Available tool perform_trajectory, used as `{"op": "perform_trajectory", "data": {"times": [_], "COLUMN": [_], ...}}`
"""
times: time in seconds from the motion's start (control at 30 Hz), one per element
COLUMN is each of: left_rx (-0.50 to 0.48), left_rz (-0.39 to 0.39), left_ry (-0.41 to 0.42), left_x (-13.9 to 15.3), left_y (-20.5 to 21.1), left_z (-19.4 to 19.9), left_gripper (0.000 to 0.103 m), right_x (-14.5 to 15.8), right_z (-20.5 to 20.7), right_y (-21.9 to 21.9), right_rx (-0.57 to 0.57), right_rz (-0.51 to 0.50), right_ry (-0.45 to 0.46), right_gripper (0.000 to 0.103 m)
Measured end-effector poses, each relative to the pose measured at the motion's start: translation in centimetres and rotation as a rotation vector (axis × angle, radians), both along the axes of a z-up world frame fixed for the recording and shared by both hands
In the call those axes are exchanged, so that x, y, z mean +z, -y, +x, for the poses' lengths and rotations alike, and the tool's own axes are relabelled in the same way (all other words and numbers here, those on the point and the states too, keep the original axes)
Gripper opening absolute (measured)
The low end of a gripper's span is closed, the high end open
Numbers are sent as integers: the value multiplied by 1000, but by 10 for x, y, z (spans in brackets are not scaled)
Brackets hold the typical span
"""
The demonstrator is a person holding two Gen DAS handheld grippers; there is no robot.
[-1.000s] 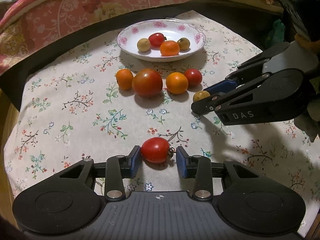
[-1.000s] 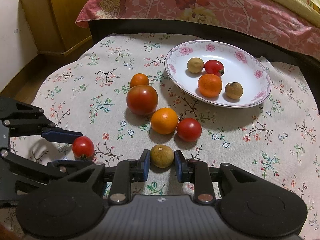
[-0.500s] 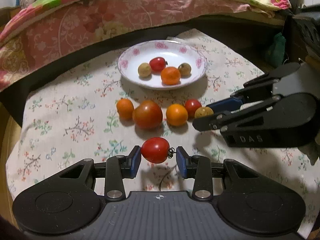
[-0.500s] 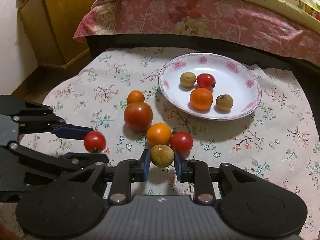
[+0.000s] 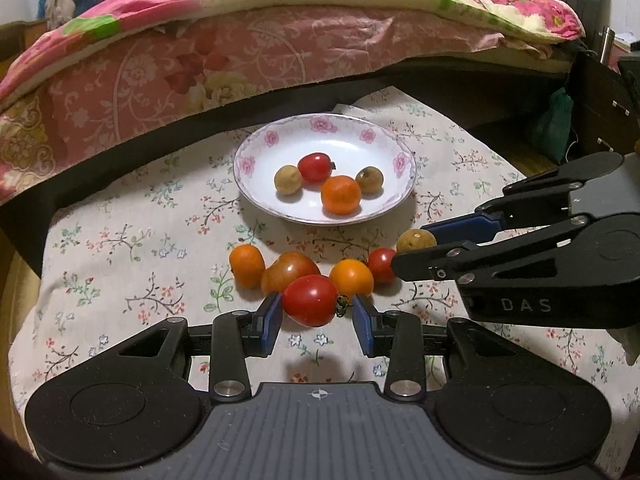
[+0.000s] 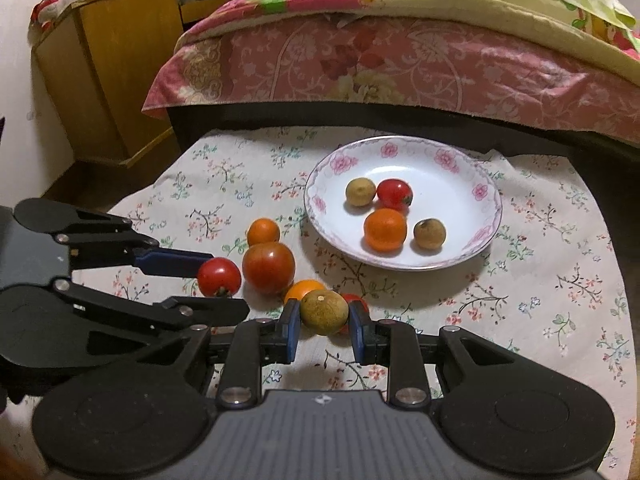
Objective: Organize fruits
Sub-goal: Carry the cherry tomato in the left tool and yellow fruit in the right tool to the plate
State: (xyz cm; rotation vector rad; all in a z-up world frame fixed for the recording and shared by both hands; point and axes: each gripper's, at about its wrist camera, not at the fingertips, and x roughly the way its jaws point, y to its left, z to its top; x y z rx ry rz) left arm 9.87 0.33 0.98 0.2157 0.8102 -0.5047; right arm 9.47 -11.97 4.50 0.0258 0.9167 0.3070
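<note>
your left claw (image 5: 316, 316) is clamped on a small red tomato (image 5: 310, 299), pads against its two sides, stem end toward the right pad. your right claw (image 6: 323, 330) is nearly closed around a brown longan (image 6: 323, 312), pinched between the blue pads. a second ago both fruits sat low on the flowered cloth (image 5: 120, 264); now both hang clear of it, lifted and carried toward the plate (image 5: 384, 208), which has grown larger and nearer the middle in both views. so both picks look to have held, and the carry is on.

outward from the claws, four fruits remain on the cloth in a row: a small orange (image 5: 246, 265), a big tomato (image 5: 289, 274), another orange (image 5: 352, 279) and a red cherry tomato (image 5: 381, 265). the plate beyond already holds four pieces. next you likely need to clear the row and set both down inside the rim, which would leave those four to collect.
</note>
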Motion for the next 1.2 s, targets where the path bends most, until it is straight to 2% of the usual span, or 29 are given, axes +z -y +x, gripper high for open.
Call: {"op": "perform_trajectory", "data": {"times": [0.77,1.2], "left_rx": [9,24], "left_rz": [-30,-56], "left_ry": [48,78], "left_x": [10,7], "left_y": [14,33], "left_z": [20,52], "left_gripper": [46,46], "right_x": [11,8], "right_z": [12,38], "right_y": [15,34], "right_rx": [-61,-124], "right_rz": [18,21], "right_ry": [43,58], "right_gripper": [26,26]}}
